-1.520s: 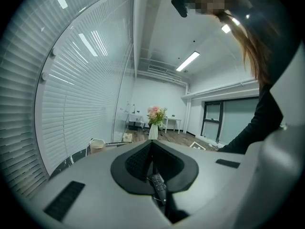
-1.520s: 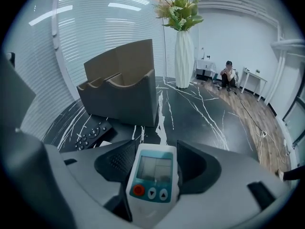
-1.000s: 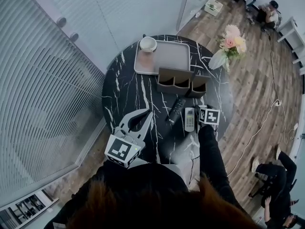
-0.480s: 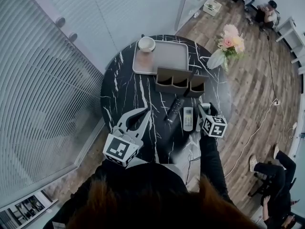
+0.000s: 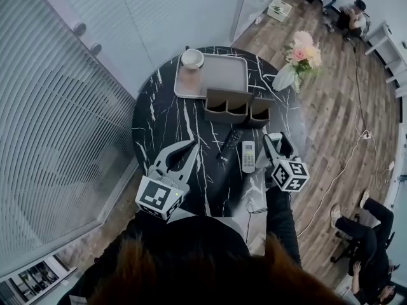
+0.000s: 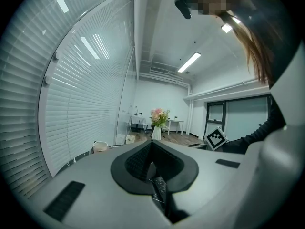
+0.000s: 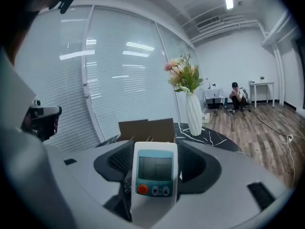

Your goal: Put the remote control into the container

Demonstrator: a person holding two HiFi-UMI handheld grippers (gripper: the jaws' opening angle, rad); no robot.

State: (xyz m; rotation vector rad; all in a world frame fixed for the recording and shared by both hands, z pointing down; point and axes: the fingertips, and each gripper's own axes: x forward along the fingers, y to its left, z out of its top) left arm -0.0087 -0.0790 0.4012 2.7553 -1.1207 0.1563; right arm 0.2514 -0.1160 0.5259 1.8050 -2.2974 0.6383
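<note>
On the round table (image 5: pixel 159 122) two remotes lay side by side, long axes pointing toward the one container (image 5: pixel 238 107); the white remote (image 5: pixel 248 156) lay just left of the right gripper (image 5: pixel 272 143), whose jaws stood apart, framing it unclamped; the black remote (image 5: pixel 229 143) lay ahead of the left gripper (image 5: pixel 193 147), pinched together on nothing.
</note>
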